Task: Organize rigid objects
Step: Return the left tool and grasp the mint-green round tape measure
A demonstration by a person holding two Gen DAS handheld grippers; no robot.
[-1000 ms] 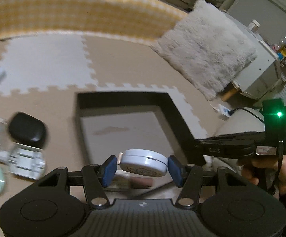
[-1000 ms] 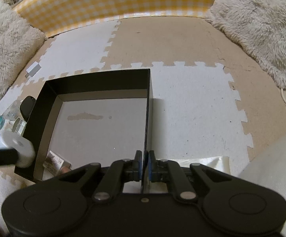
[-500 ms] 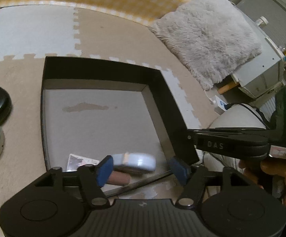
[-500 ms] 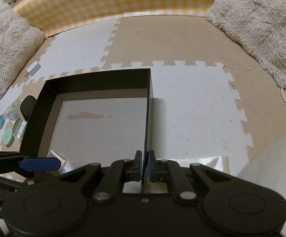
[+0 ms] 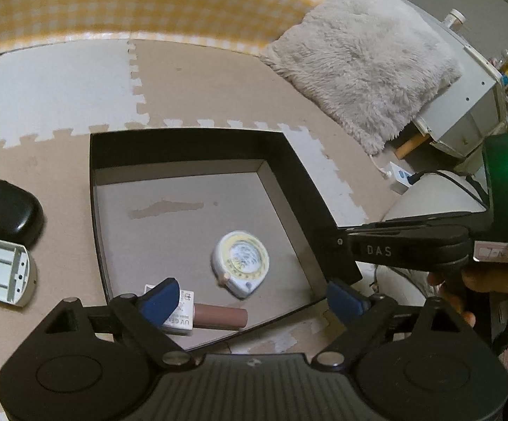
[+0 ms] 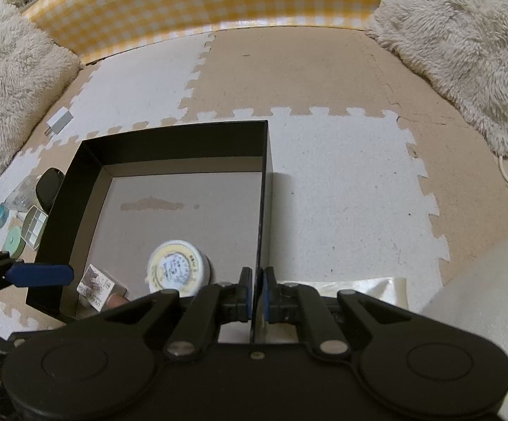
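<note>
The round tape measure point(image 5: 241, 263) lies now on the grey bottom of the black box point(image 5: 190, 147), near the right wall, and nothing holds it. Beside it in the near corner I see a small white packet point(image 5: 180, 319) and a brown tube point(image 5: 220, 317), so three things are inside already. My left gripper point(image 5: 250, 298) hangs over the near edge of the box; its jaws are opening, quite wide, and there is nothing between them. My right gripper point(image 6: 258, 293) is closed tight on the right wall of the box and keeps it steady, I think. On the mat left of the box some things wait: a black case point(image 5: 8, 212), a grey plastic tray point(image 5: 3, 273), a green disc point(image 6: 13, 242) and a clear bottle point(image 6: 19, 198). So I judge the task is about half done, and these must go in next
</note>
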